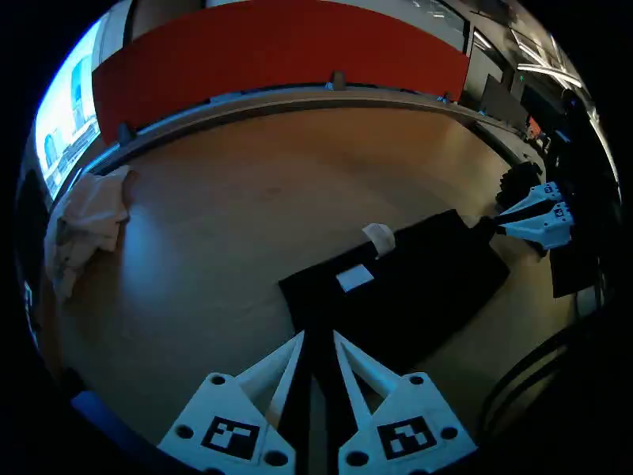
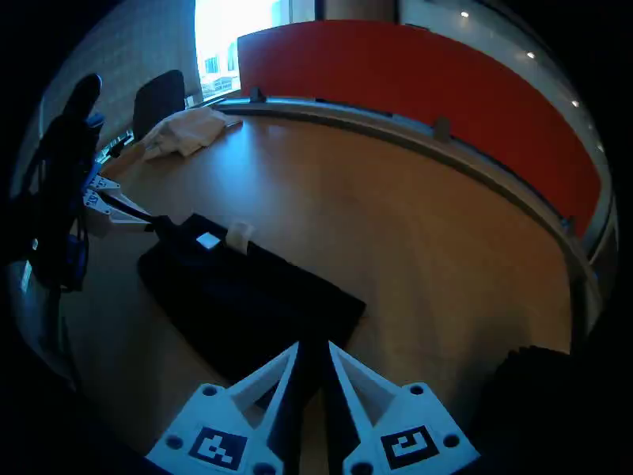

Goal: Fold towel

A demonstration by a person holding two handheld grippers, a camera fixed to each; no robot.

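Our left tool [image 1: 319, 336] is clamped on the near end of the black towel [image 1: 427, 277], and our right tool [image 2: 313, 345] pinches the opposite end the same way. The towel lies spread on the wooden counter [image 1: 237, 206], with a white tag [image 1: 354, 278] on top. Beyond the towel a pale crumpled cloth [image 1: 87, 218] lies near the counter's edge, and farther back stands a red partition [image 1: 277, 55].
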